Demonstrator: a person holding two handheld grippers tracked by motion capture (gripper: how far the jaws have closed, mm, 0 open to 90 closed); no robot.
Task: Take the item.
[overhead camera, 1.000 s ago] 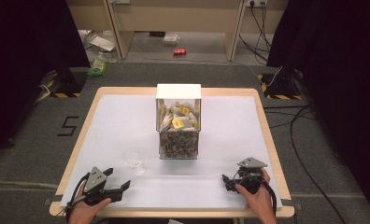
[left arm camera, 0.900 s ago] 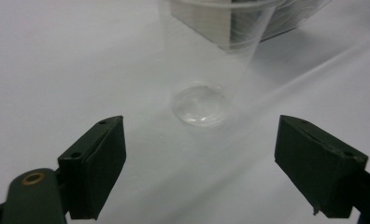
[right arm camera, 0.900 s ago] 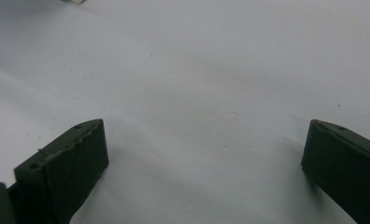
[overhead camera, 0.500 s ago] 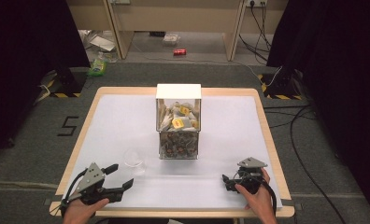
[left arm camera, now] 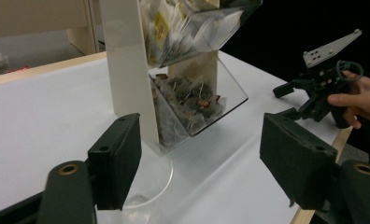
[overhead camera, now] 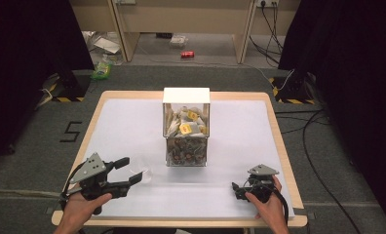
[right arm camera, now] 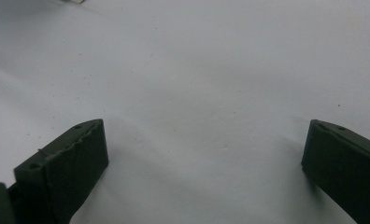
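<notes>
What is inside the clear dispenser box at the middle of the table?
The dispenser box holds tea bags: pale sachets with yellow labels in the upper part, darker bags in the lower tray. The white lid hides whatever lies right beneath it.

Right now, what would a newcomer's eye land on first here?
The clear dispenser box of tea bags at the middle of the white table, with yellow-tagged sachets above and darker ones below. Then the left hand-held gripper, its jaws apart, closing in on a clear glass cup near the box's front left corner.
</notes>
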